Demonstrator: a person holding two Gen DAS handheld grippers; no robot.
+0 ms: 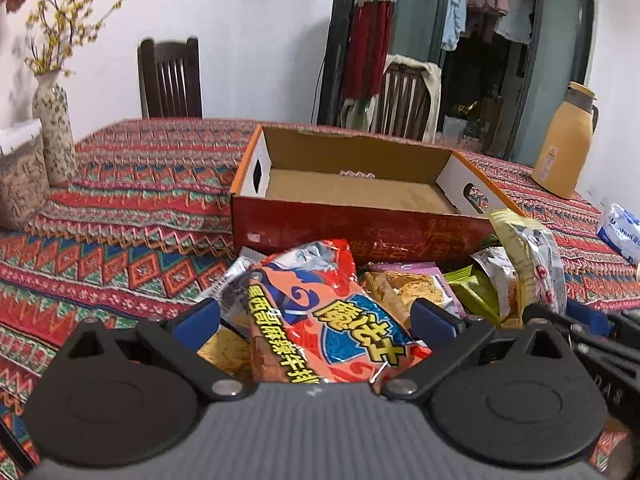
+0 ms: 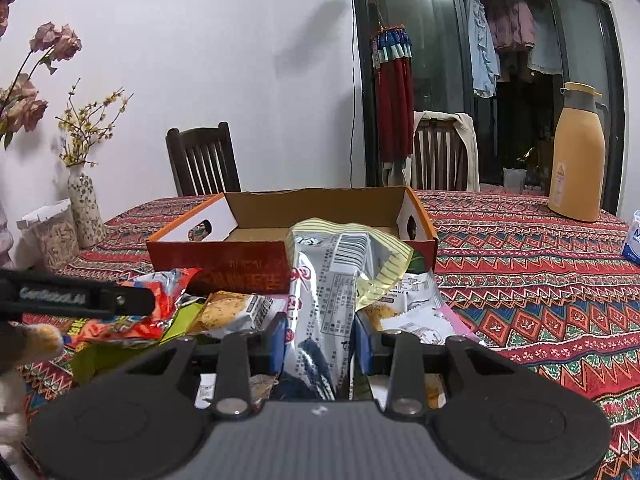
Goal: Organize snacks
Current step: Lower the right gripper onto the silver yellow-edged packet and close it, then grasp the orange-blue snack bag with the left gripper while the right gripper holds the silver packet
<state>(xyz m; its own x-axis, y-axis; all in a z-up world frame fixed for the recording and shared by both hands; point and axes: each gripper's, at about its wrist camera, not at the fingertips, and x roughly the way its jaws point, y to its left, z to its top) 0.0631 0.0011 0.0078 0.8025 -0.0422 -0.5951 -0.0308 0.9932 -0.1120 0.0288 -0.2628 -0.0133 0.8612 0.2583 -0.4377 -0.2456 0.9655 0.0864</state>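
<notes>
— Across the lower middle of the left wrist view, what do the left tongs (image 1: 316, 314) have?

— They stand released, blue pads wide apart, with an orange-red snack packet (image 1: 320, 312) lying between them, touched by neither pad. It rests on a heap of other snacks (image 1: 404, 288) on the bench (image 1: 120, 216).

— And the right tongs (image 2: 320, 340)?

— Clenched on a silver snack packet (image 2: 324, 280). Both pads press its sides at the centre of the right wrist view, and its yellow-striped top edge folds over toward the upper right, in front of the box.

— Where is the box?

— The open cardboard box (image 2: 240, 256), red outside and brown inside, sits just behind the heap, at the centre of both views. Its floor looks bare apart from a small pale strip near the far wall.

— Anything else on the bench?

— A yellow thermos (image 2: 576, 152) at the right, a patterned vase (image 2: 86, 208) with yellow twigs at the left, and a blue-white tissue pack (image 1: 620, 232) at the right edge. 2 dark chairs stand behind.
</notes>
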